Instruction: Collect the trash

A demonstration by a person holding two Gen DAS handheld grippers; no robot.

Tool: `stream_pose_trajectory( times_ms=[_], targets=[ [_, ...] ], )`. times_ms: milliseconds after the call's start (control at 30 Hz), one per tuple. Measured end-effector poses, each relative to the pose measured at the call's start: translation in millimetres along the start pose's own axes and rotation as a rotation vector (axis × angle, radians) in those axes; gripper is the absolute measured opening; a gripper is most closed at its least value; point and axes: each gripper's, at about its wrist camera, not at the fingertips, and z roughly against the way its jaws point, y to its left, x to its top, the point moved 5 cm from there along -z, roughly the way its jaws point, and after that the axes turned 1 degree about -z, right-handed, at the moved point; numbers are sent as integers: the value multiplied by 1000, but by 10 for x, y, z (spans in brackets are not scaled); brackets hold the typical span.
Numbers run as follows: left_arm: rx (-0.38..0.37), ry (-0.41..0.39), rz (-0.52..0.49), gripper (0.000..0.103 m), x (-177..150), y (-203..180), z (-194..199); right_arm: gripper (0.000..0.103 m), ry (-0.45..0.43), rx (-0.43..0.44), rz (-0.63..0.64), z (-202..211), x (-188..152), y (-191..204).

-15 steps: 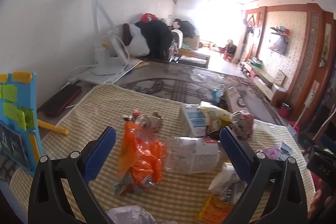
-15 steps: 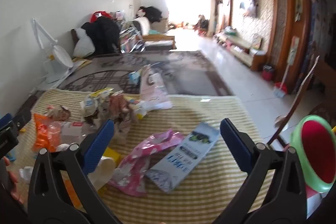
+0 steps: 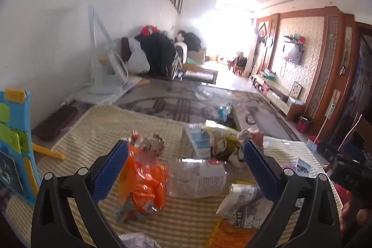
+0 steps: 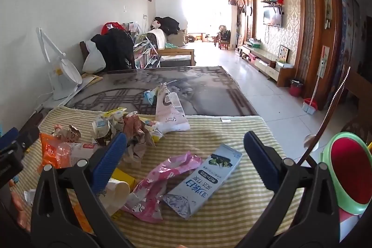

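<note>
Blue-padded, both tongs gape empty: right gripper should straddle the carton lower centre, closing across its narrow width.

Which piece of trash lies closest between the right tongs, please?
The flat blue carton, lying beside the pink wrapper; other trash sits farther left.

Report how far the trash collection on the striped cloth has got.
Done: nothing visibly collected. In hand: nothing; the left tongs hang open over the orange wrapper and clear plastic bottle, and the right tongs are open above the pink wrapper and blue carton. Left: all of it, including the crumpled paper. The green bin waits at right.
</note>
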Motion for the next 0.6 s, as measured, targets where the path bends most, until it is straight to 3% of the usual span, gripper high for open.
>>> stream_pose_trajectory(
  times_ms=[100,233,367,467,600],
  targets=[
    [50,-4,-37,95,7,-241,7,100,-1,-2,5,-6,31,-14],
    [44,38,-29,95,-145,-305,-36,100,24,15,-10,-41,9,-25],
    [100,-28,-24,95,-146,-264,39,99,61,41,-32,-101,-3,-51],
    [81,-69,-42,95,-164,-270,47,99,85,95,-51,-138,-38,-25],
    [81,-68,-115,95,-185,-353,19,99,26,38,-17,-76,-15,17]
  ],
)
